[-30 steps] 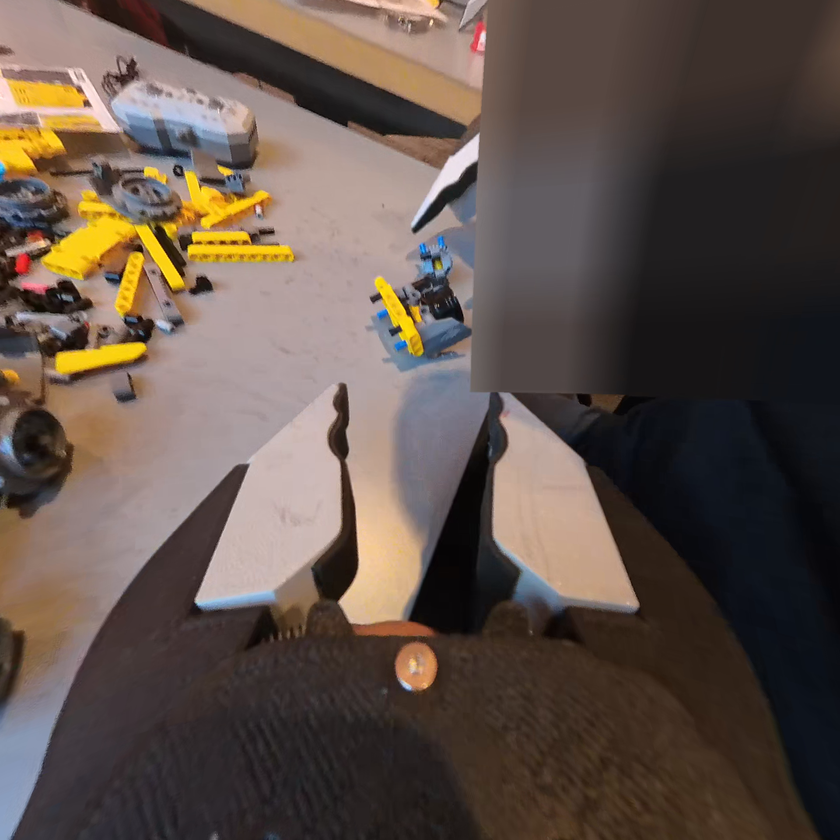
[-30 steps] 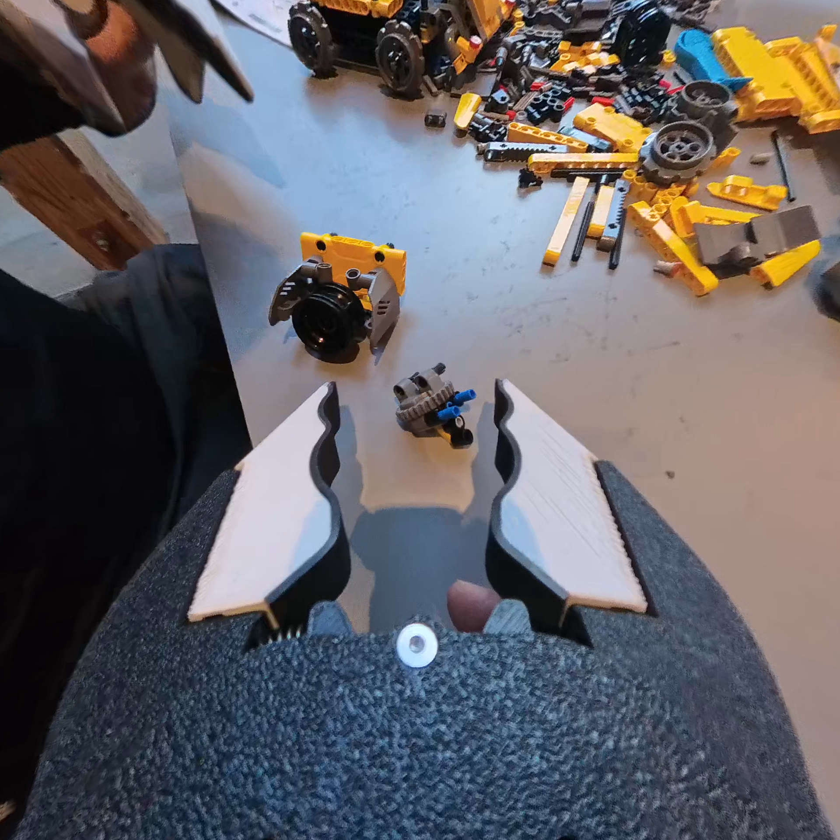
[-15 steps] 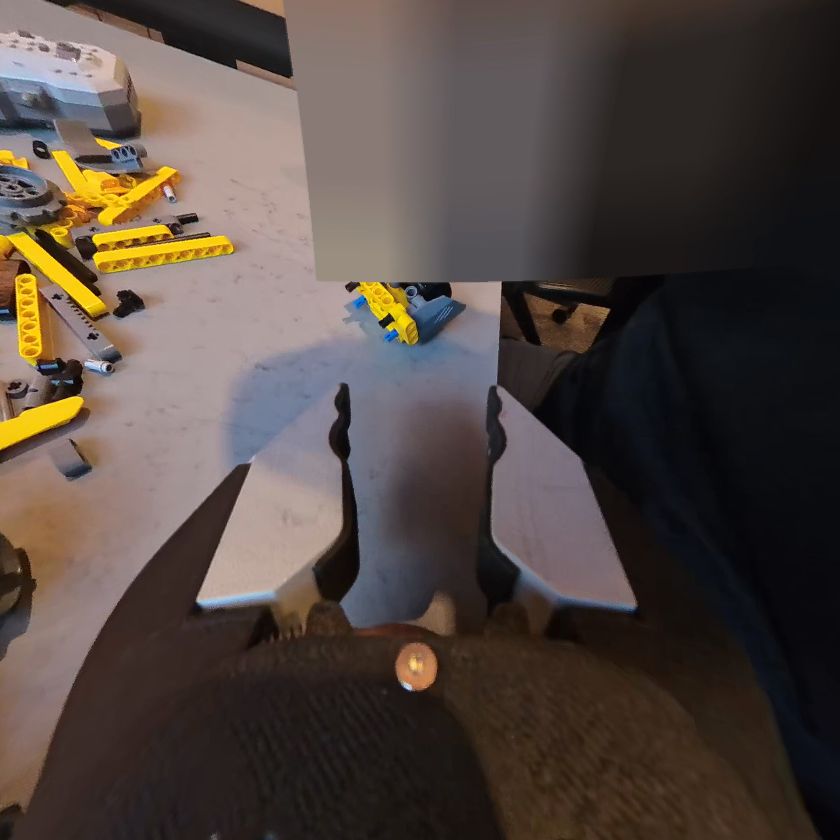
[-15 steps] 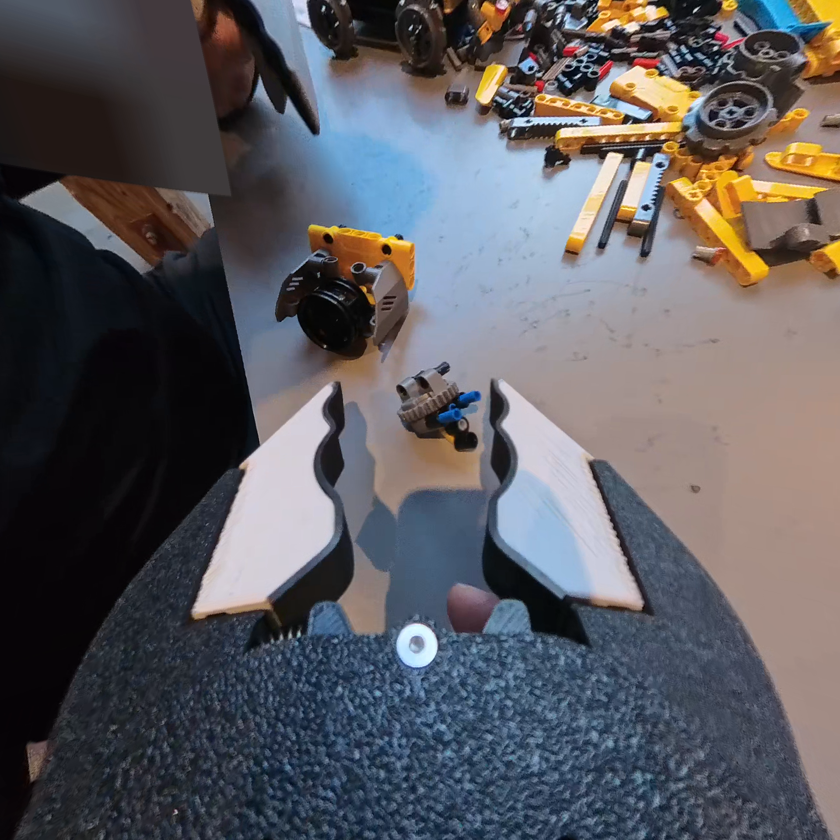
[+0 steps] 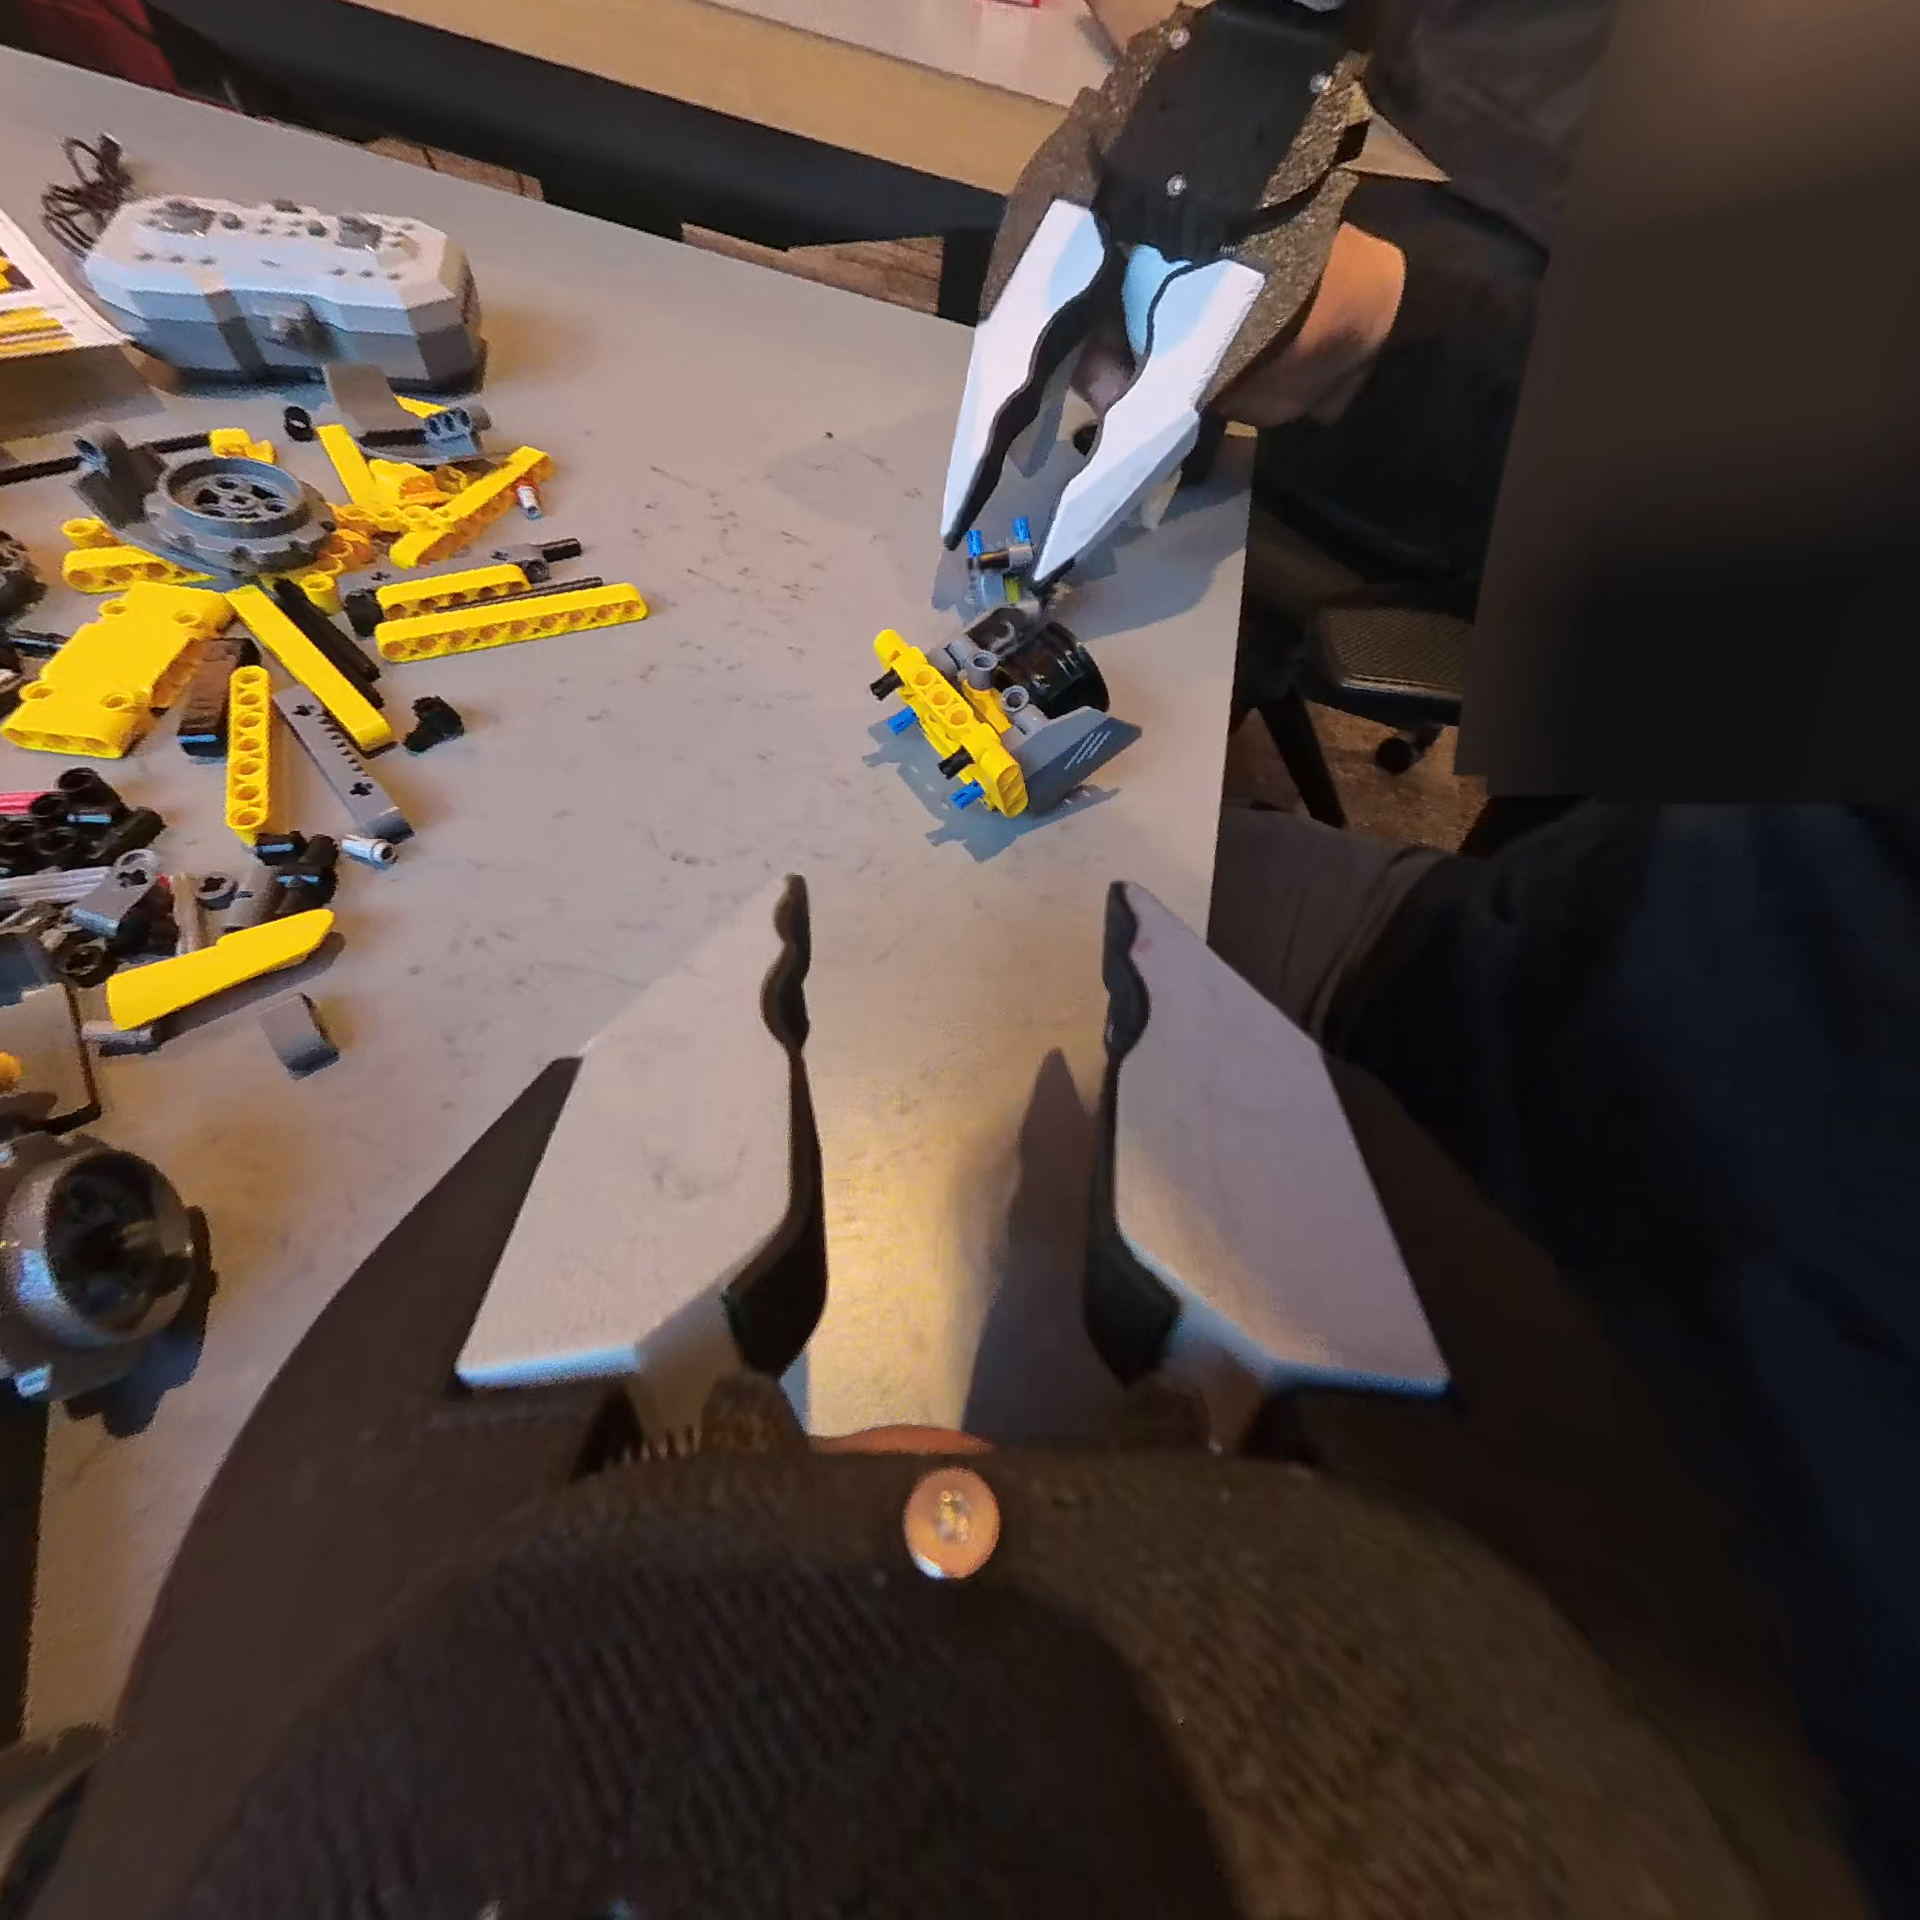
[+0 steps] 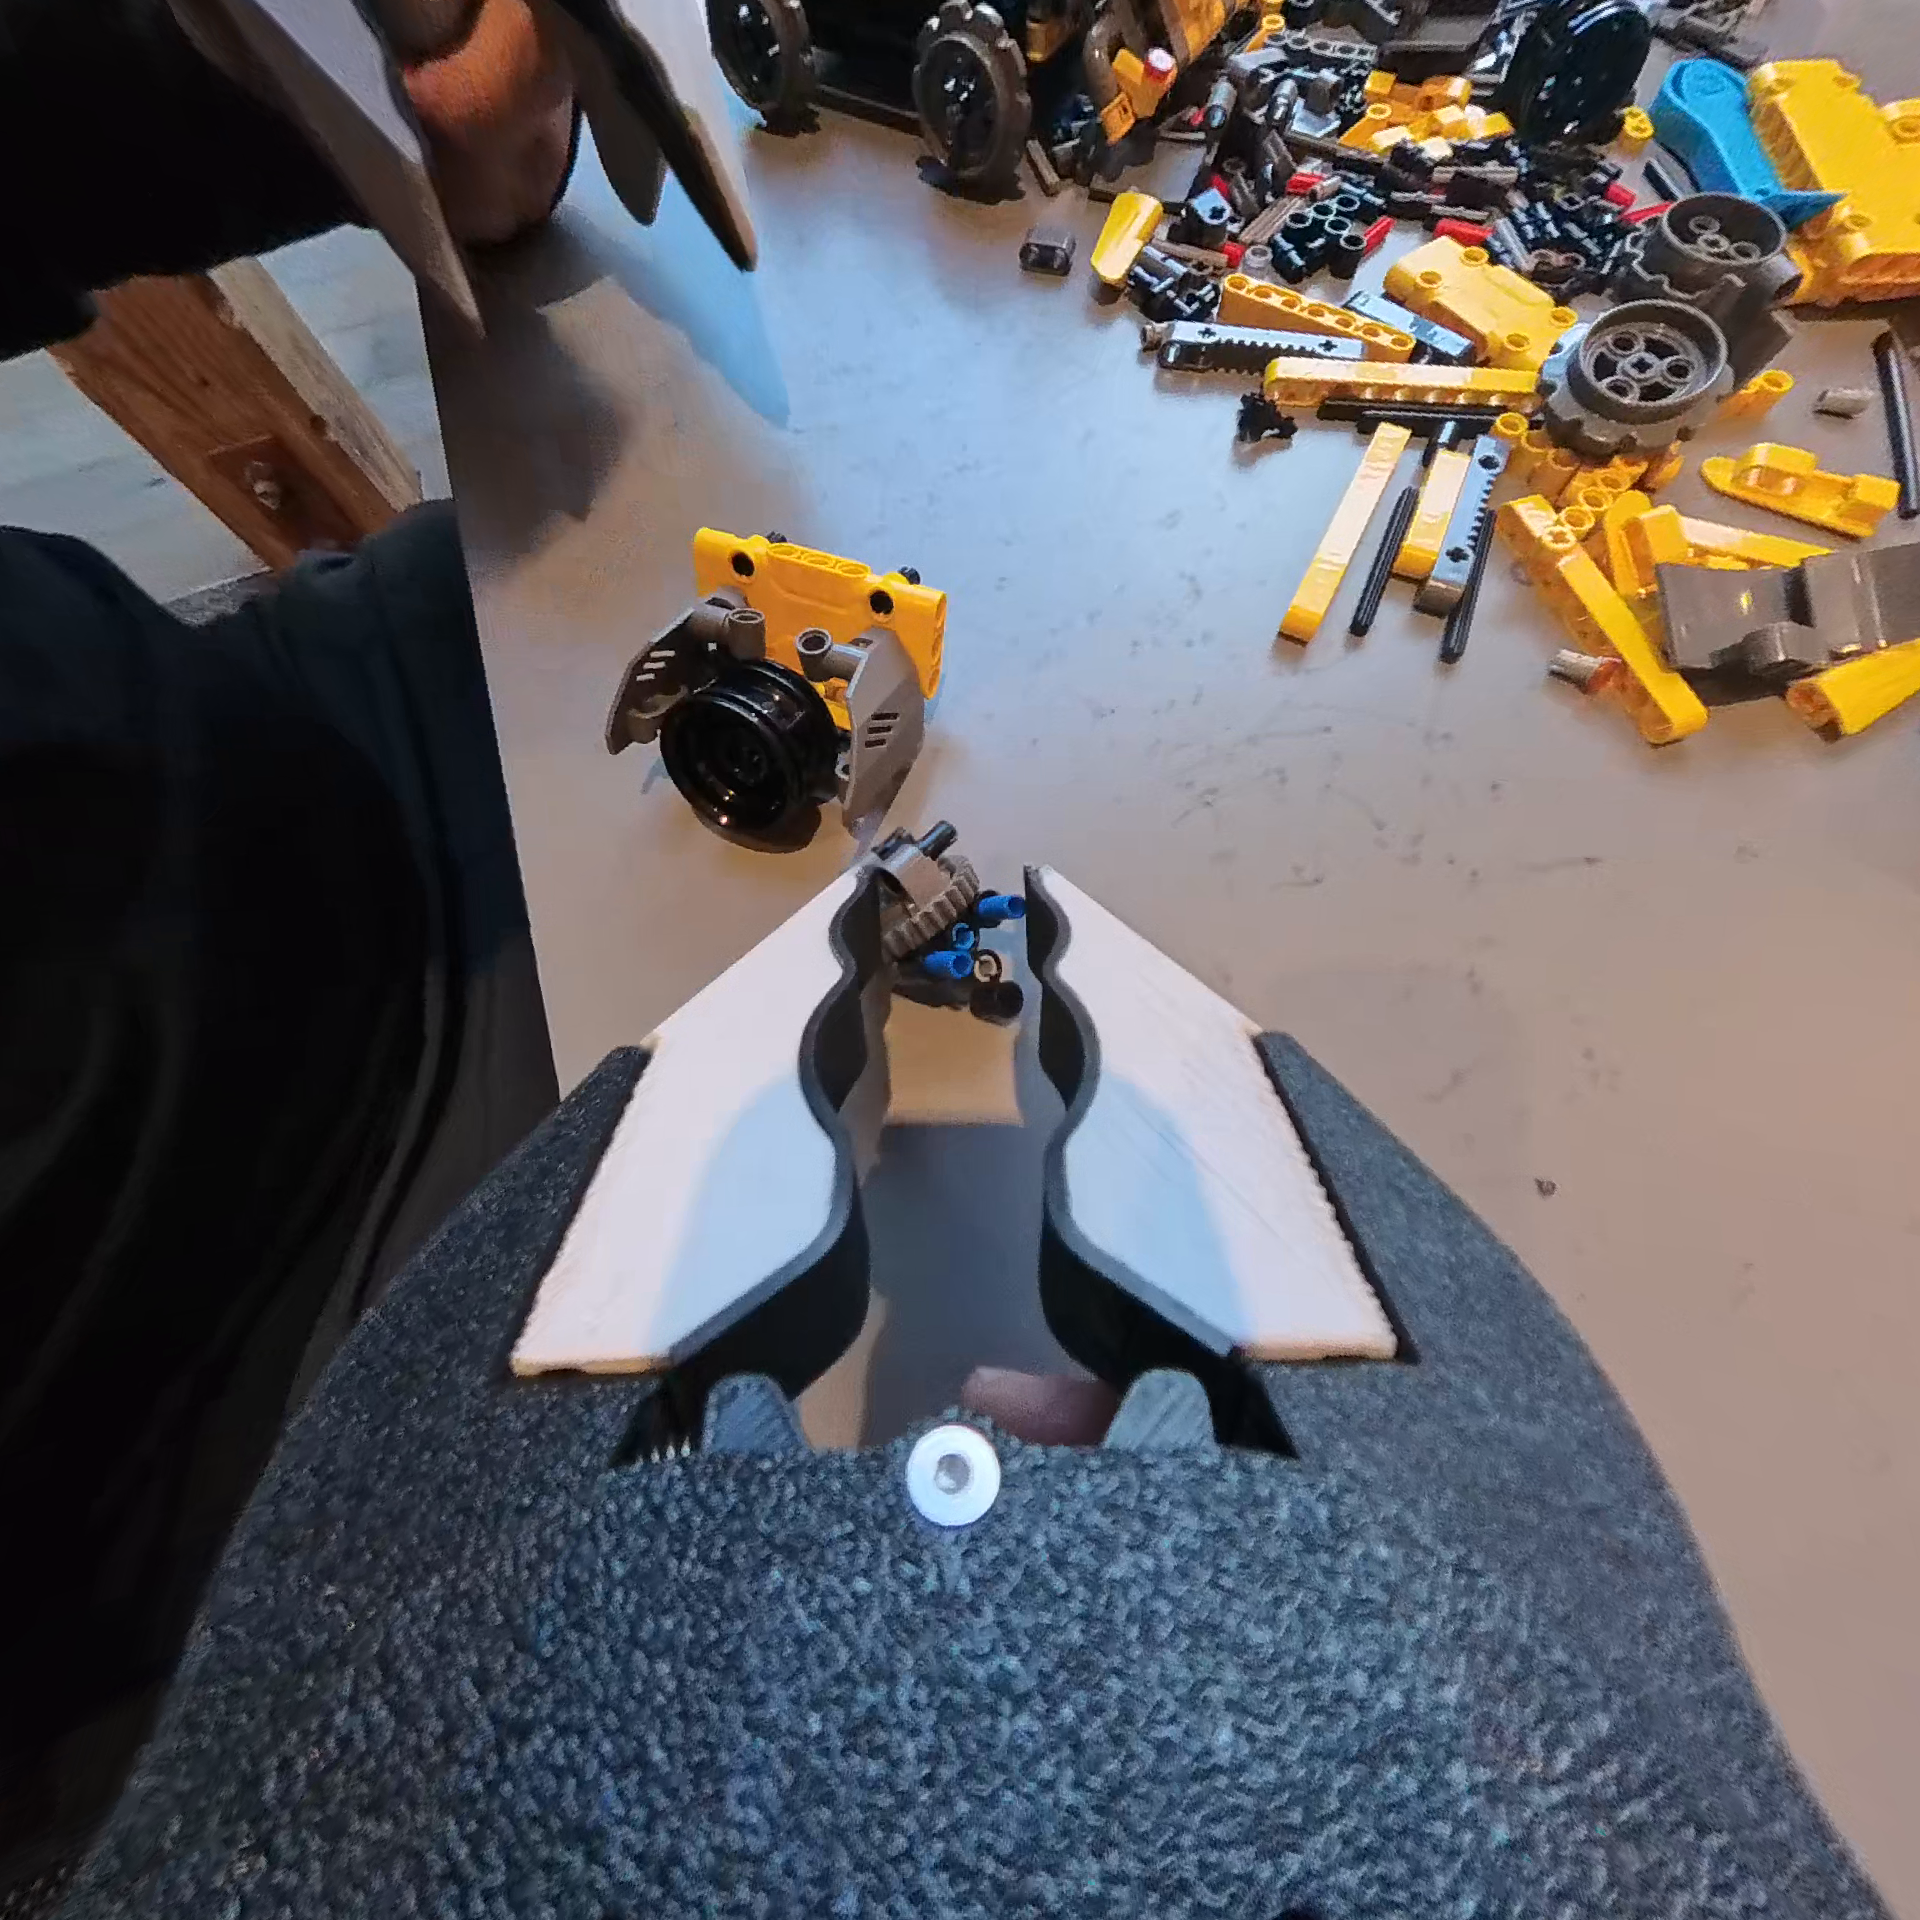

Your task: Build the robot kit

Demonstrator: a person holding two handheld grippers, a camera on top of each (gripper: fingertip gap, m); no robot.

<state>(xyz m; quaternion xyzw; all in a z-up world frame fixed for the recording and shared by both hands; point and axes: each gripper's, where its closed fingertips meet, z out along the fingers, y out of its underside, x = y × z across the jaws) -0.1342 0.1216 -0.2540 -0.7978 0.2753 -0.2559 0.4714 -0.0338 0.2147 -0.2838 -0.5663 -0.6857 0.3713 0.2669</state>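
Note:
A small grey gear assembly with blue pins (image 6: 940, 935) lies on the grey table (image 6: 1247, 935) near its edge. My right gripper (image 6: 951, 904) has its jaws narrowed around this assembly, the left finger pressed against the gear and the blue pins at the right finger. The left wrist view shows the right gripper (image 5: 997, 545) pointing down over the assembly (image 5: 1000, 556). A yellow, grey and black wheel assembly (image 6: 779, 707) stands just beyond it, also seen in the left wrist view (image 5: 997, 707). My left gripper (image 5: 956, 935) is open and empty above bare table; it also shows in the right wrist view (image 6: 608, 291).
A spread of loose yellow, black and grey building pieces (image 6: 1507, 416) covers the table's far side, with a partly built wheeled vehicle (image 6: 956, 94). A grey battery box (image 5: 281, 291) sits at the back. A person's dark sleeve (image 5: 1610, 1039) and a wooden table leg (image 6: 239, 416) lie past the table edge. My right fingertips sit around 15 cm from my left ones.
My right gripper moved forward over the small gear assembly and narrowed its jaws onto it, tilting it. My left gripper stayed open and shifted its aim over the table.

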